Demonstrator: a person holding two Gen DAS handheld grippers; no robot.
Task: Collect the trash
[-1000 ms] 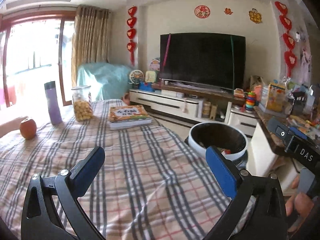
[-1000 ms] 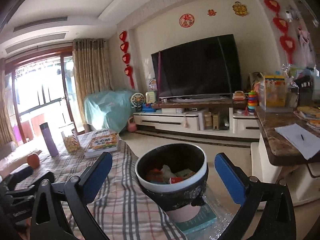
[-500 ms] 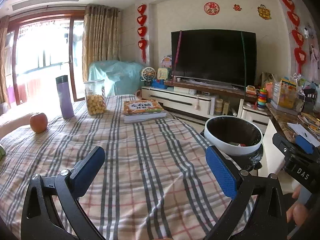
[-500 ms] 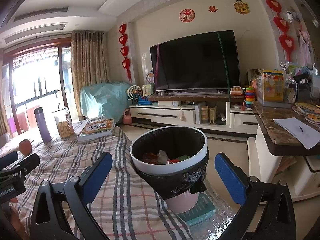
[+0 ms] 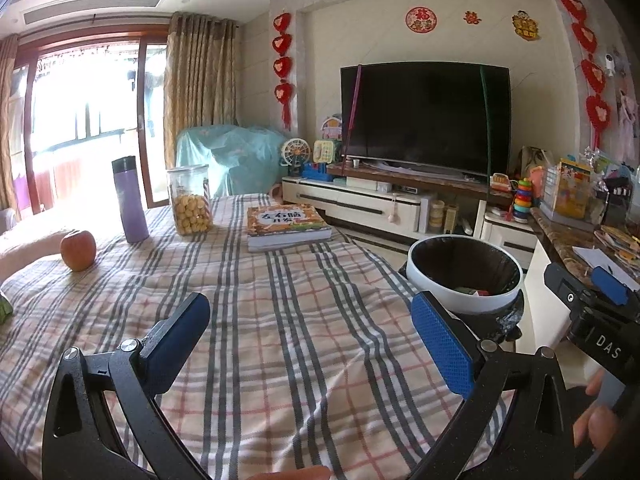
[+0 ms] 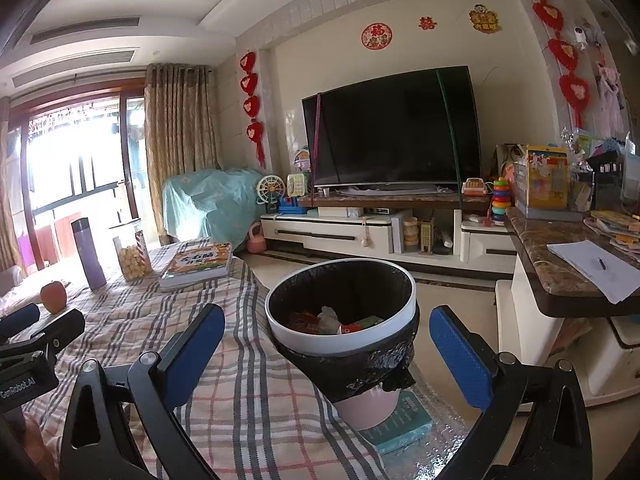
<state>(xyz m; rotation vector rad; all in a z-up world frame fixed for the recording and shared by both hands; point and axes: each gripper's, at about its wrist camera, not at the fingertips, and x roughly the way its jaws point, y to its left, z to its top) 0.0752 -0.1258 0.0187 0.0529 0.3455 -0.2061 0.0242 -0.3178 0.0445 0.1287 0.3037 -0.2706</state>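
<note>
A pink trash bin [image 6: 342,344] with a white rim and black liner stands on the floor at the right edge of the plaid-covered table [image 5: 280,340]. Several pieces of trash [image 6: 332,322] lie inside it. It also shows in the left wrist view [image 5: 466,276]. My left gripper [image 5: 310,344] is open and empty above the tablecloth. My right gripper [image 6: 326,354] is open and empty, with the bin between and beyond its fingers. The right gripper's body [image 5: 596,320] shows at the right of the left view.
On the table's far side lie a book [image 5: 286,226], a cookie jar [image 5: 190,200], a purple bottle [image 5: 130,200] and an apple [image 5: 78,250]. A marble counter [image 6: 560,264] with paper stands right of the bin. A TV stand [image 6: 372,232] lines the far wall.
Both grippers have drawn back and shifted left; the bin sits farther right and lower in the left view, and more of the table shows. Both stay open and empty.
</note>
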